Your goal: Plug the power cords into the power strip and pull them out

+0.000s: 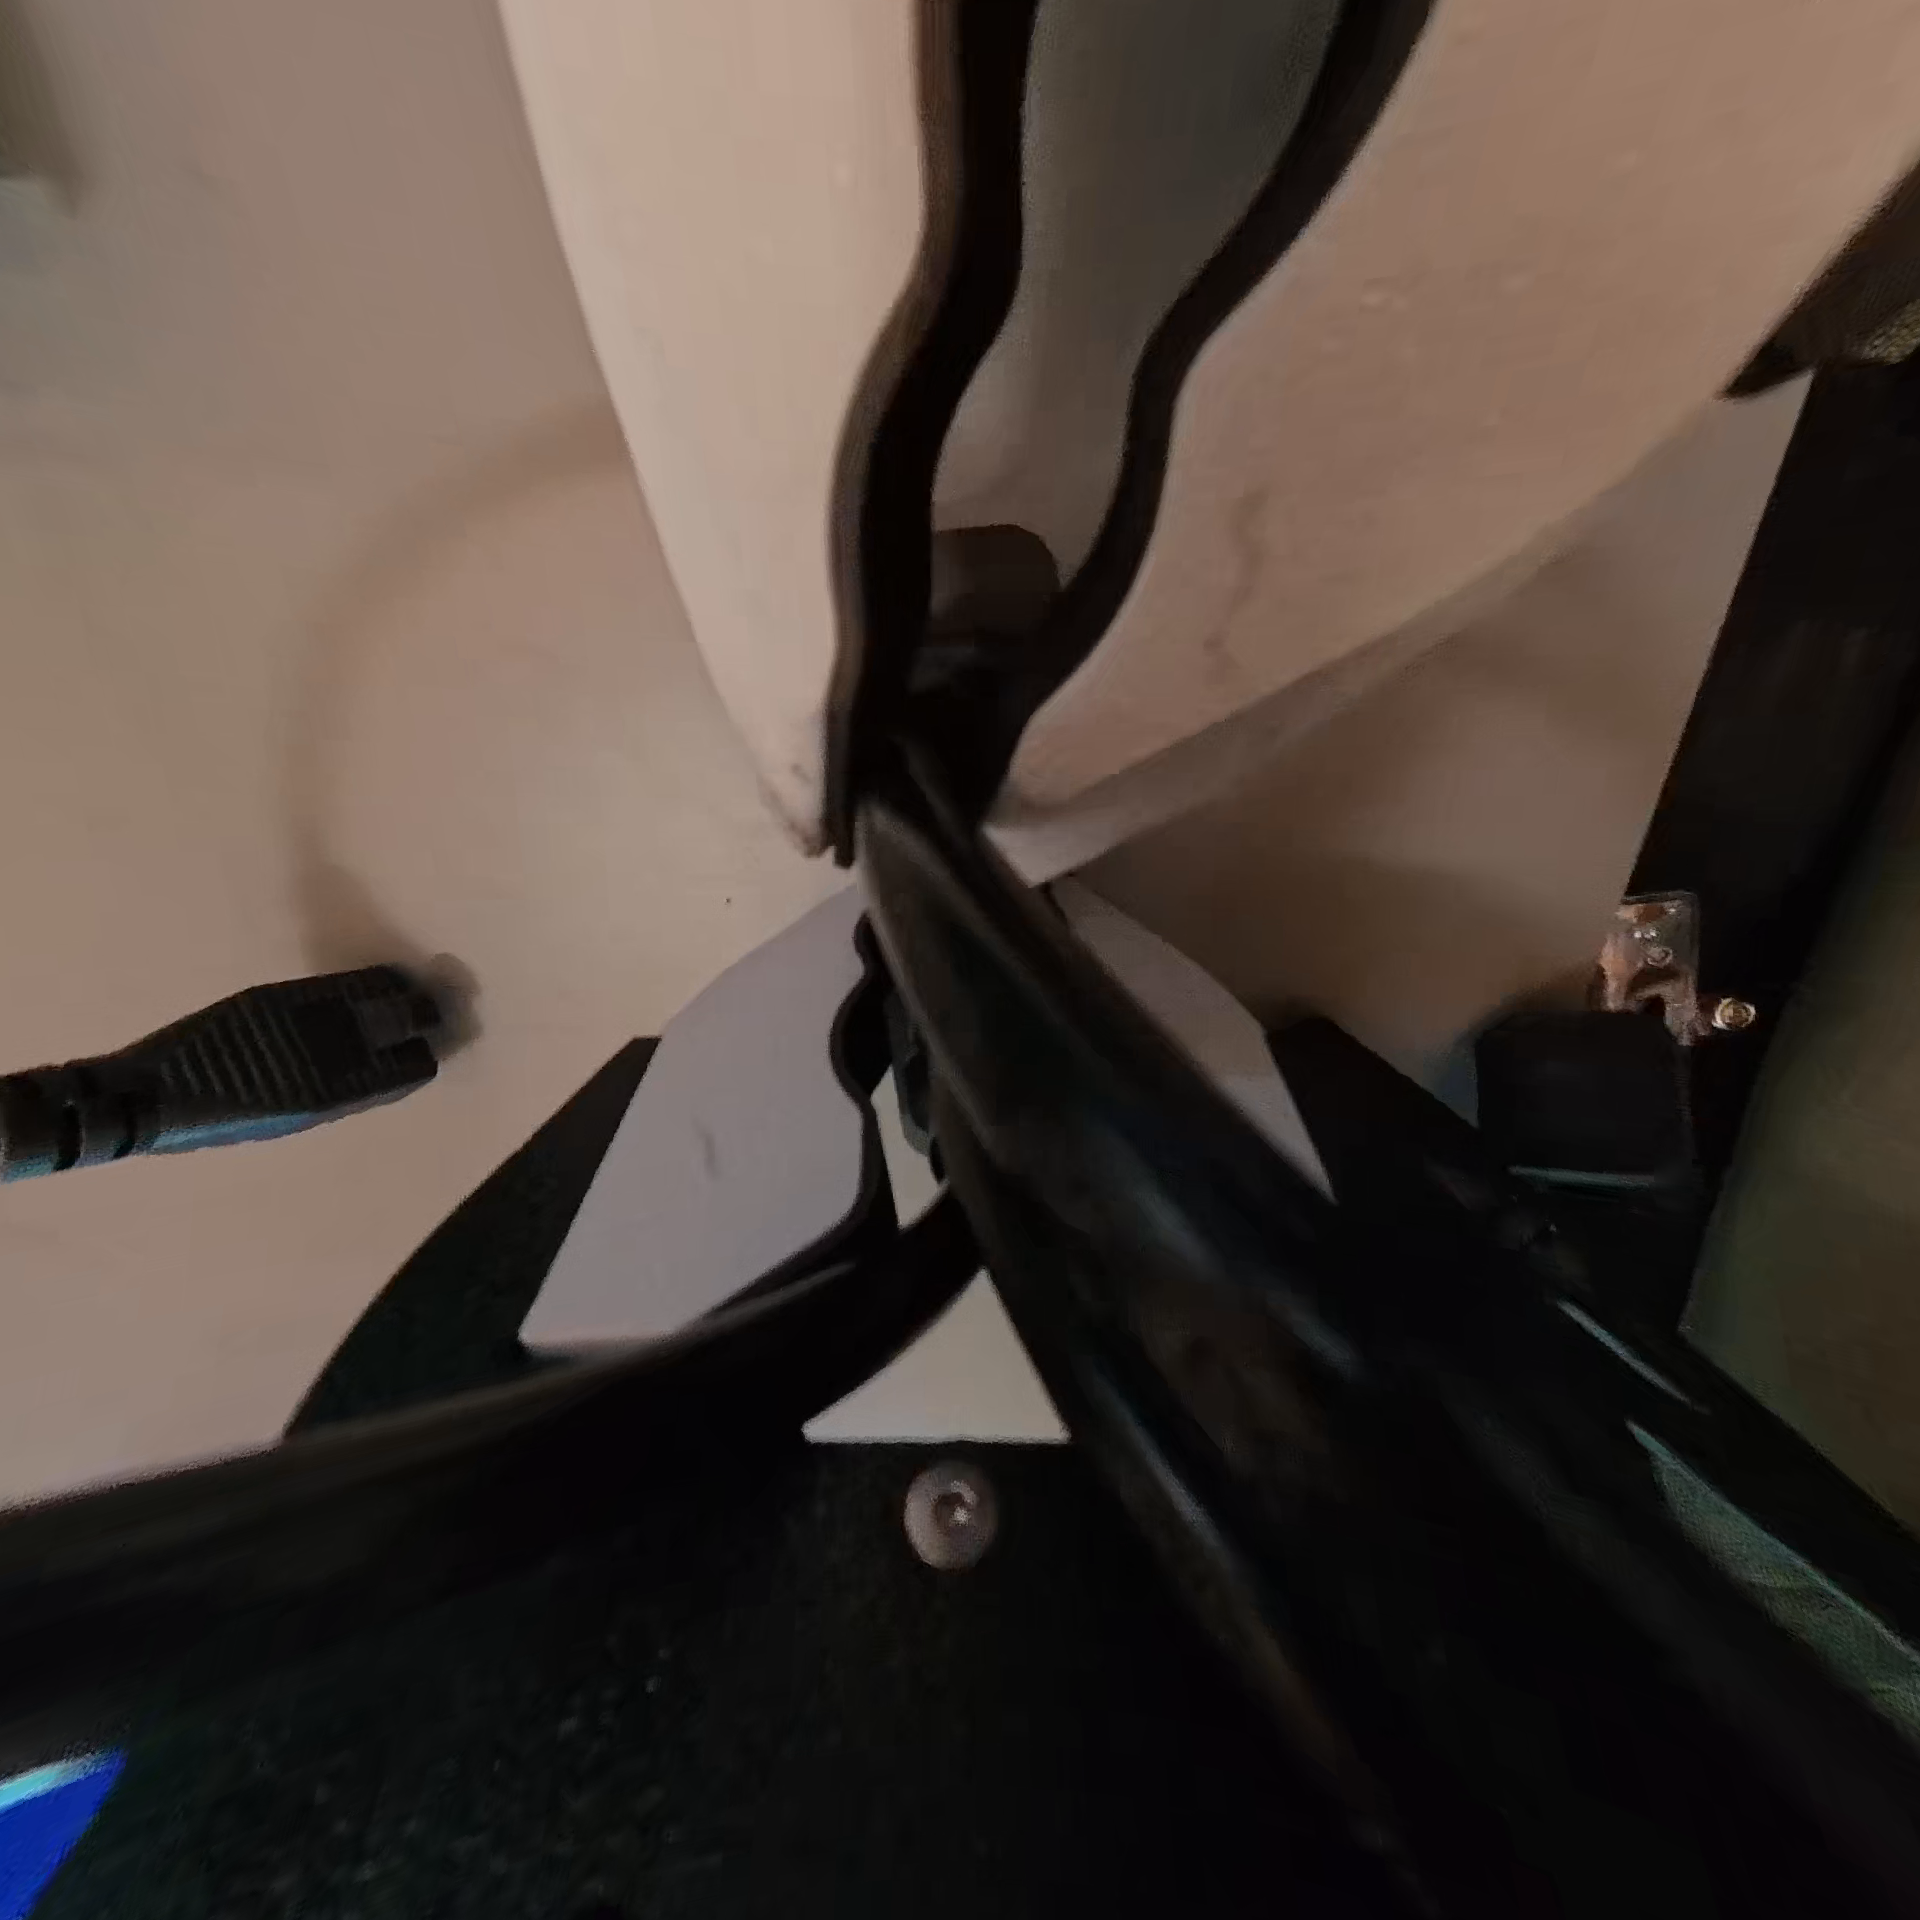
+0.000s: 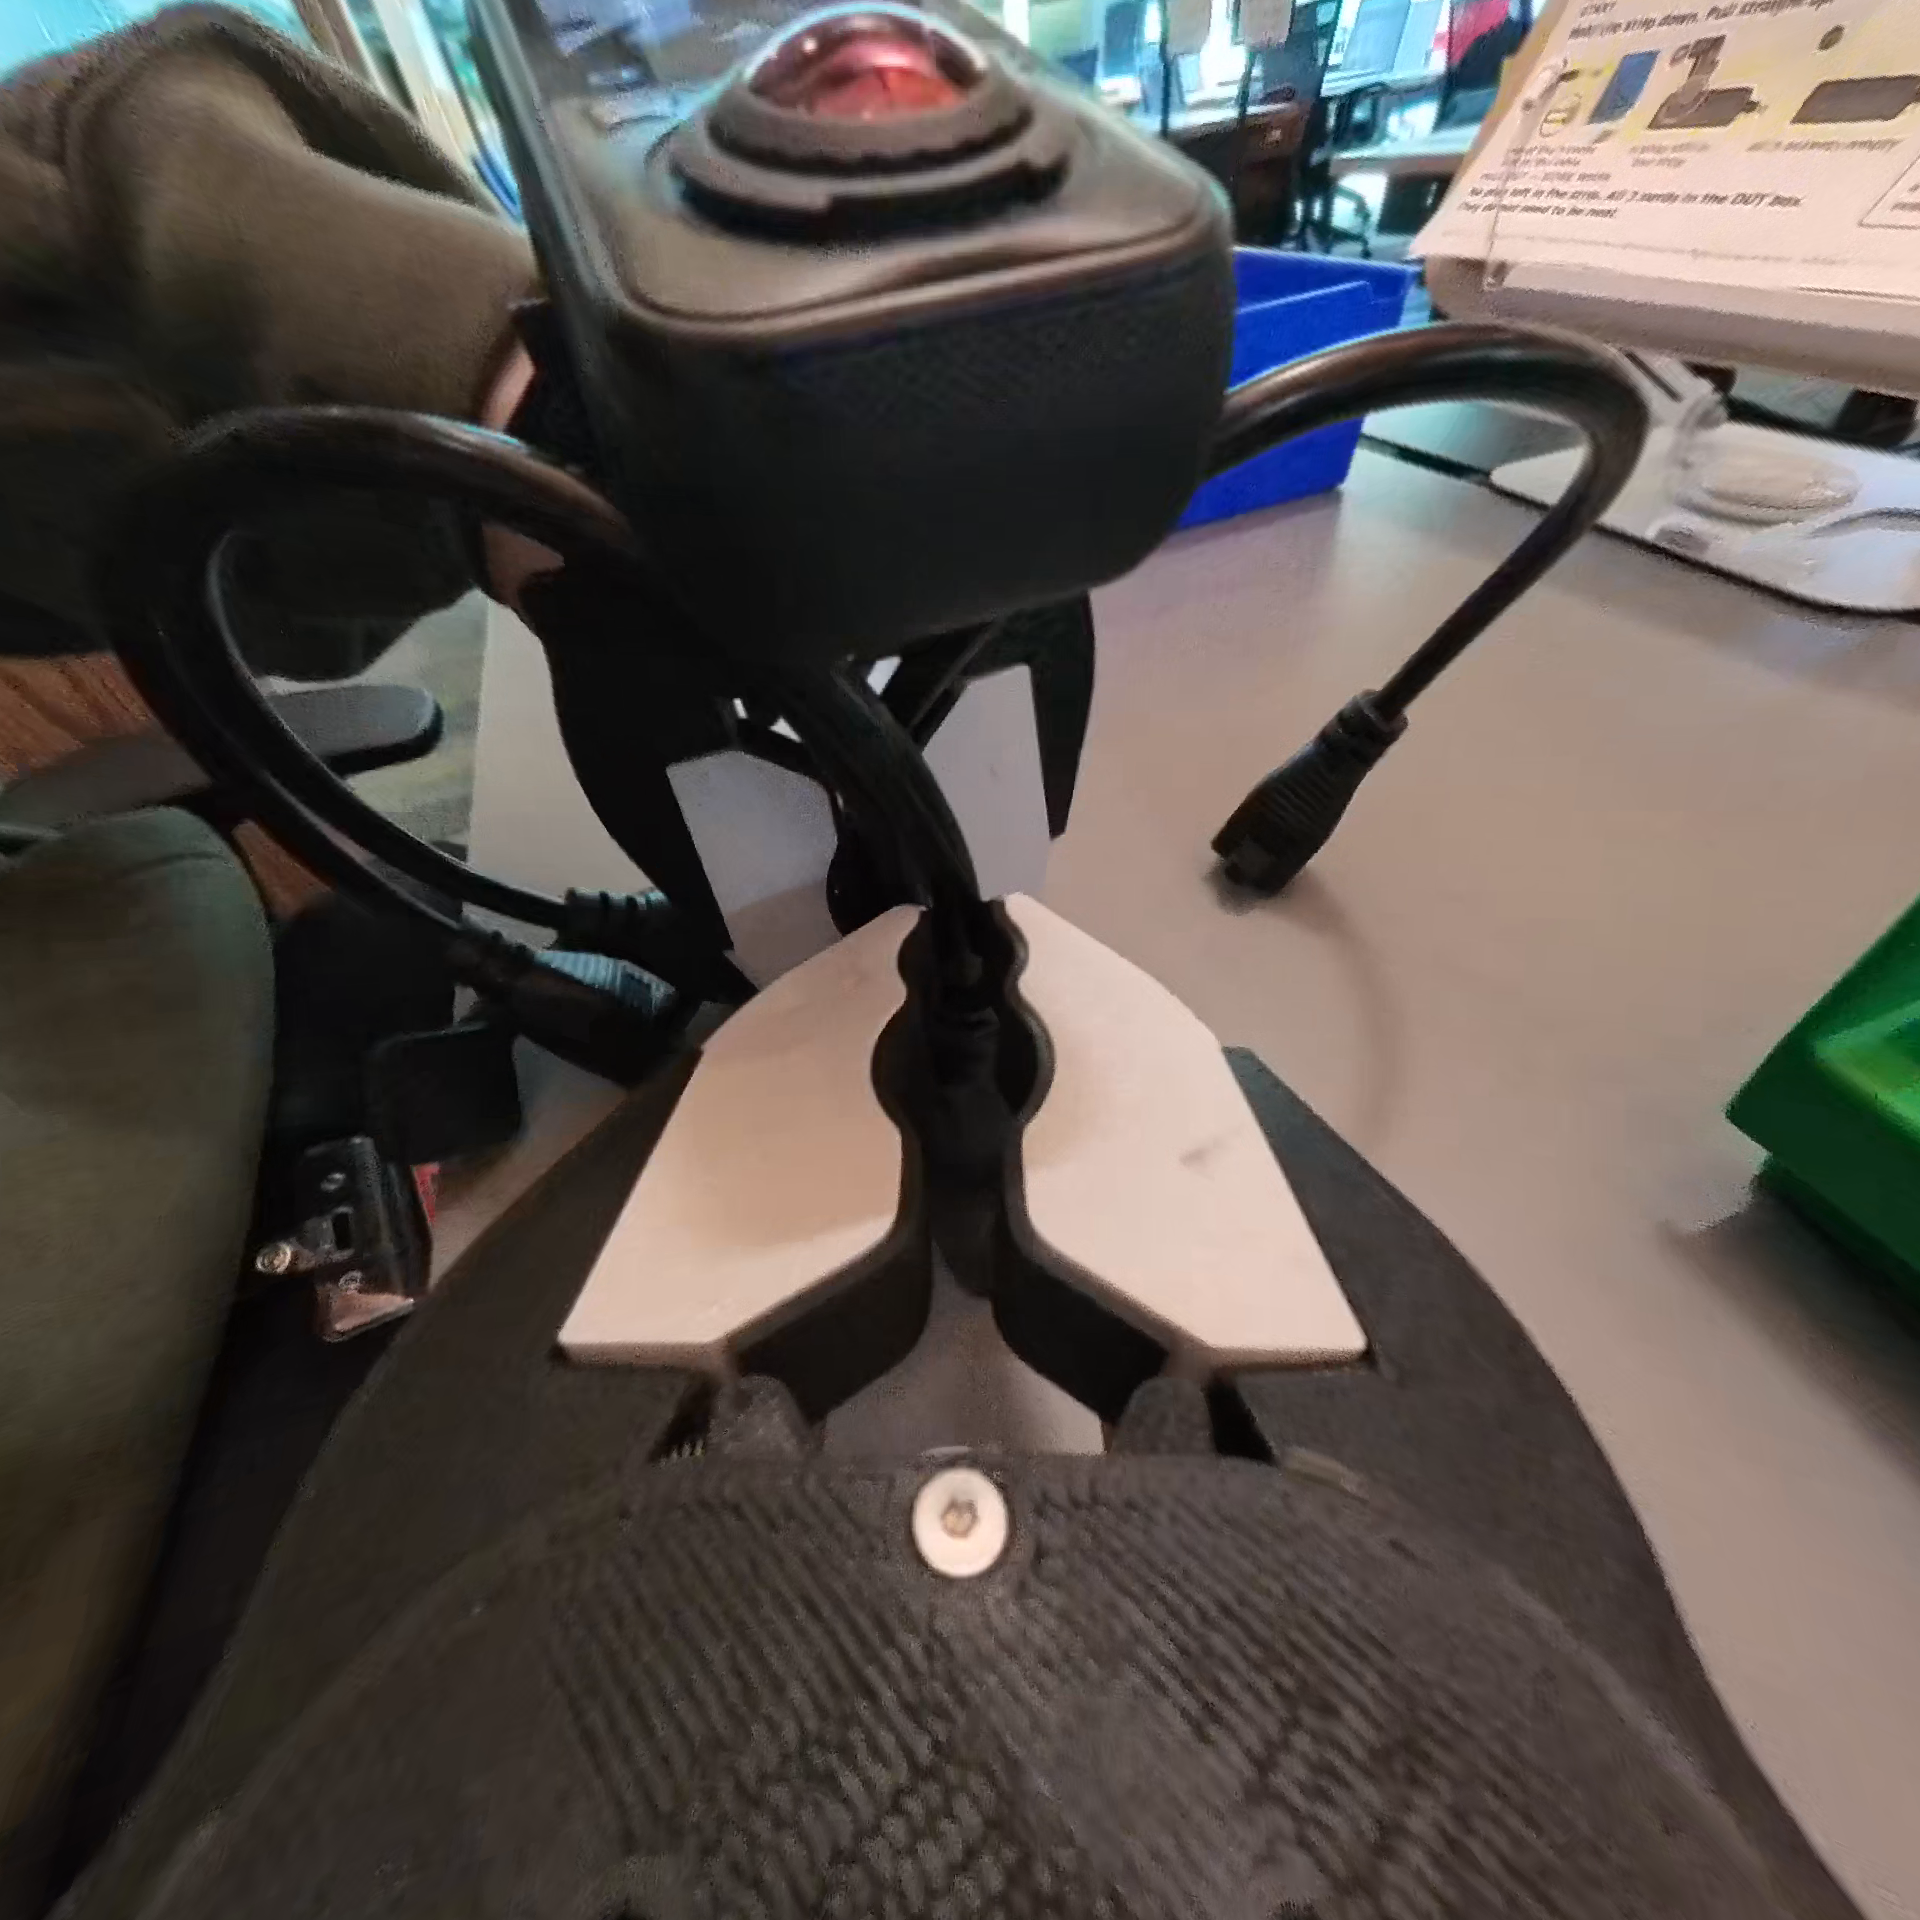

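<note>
Both grippers meet tip to tip on one black power cord. My right gripper is shut on the cord, which runs down between its white pads. My left gripper faces it, with a black camera housing above, and is shut on the same cord. In the left wrist view my left gripper holds the cord right under the right gripper. A loose black connector end rests on the table; it also shows in the left wrist view. No power strip shows.
More black plugs lie at the left, one with metal prongs, by a person's dark sleeve. A green bin stands right, a blue bin behind. A printed sheet leans at the back right of the grey table.
</note>
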{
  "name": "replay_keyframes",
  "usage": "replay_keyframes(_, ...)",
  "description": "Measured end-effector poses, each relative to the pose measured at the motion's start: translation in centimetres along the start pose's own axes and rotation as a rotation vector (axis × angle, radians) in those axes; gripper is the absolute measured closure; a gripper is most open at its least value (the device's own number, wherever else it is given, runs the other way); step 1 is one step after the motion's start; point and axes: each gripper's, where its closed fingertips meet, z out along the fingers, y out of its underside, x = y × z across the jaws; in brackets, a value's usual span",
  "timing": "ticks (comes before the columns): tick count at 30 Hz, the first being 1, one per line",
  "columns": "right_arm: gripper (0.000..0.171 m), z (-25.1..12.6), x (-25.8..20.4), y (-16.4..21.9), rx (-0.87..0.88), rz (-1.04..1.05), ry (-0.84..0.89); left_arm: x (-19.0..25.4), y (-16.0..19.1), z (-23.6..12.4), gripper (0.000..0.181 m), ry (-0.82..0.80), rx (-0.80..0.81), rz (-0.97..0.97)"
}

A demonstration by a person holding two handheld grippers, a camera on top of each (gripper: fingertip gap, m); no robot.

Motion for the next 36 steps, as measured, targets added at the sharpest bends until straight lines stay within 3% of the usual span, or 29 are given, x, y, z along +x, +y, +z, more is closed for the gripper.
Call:
replay_keyframes(11, 0.162, -0.1, -1.2, 0.1, -0.051, -0.070, -0.024, 0.4, 0.1, 0.0, 0.161, 0.012, 0.012, 0.073)
replay_keyframes(15, 0.163, -0.3, 0.5, -0.2, 0.008, 0.060, -0.021, -0.1, -0.1, 0.0, 0.161, -0.003, 0.026, 0.001)
replay_keyframes(18, 0.163, 0.0, -0.6, -0.1, -0.017, -0.021, -0.015, 0.2, 0.1, 0.0, 0.158, 0.009, 0.034, 0.034)
replay_keyframes(23, 0.163, 0.4, 0.4, -0.5, 0.058, 0.092, -0.068, -0.2, -0.1, 0.0, 0.157, -0.005, 0.053, -0.027)
replay_keyframes(26, 0.163, 0.1, -0.6, -0.2, -0.020, -0.020, -0.067, 0.1, 0.3, -0.1, 0.159, 0.012, 0.054, 0.016)
replay_keyframes(36, 0.163, 0.6, 1.0, -0.6, 0.017, 0.078, -0.072, -0.4, 0.0, 0.0, 0.158, -0.010, 0.082, -0.058)
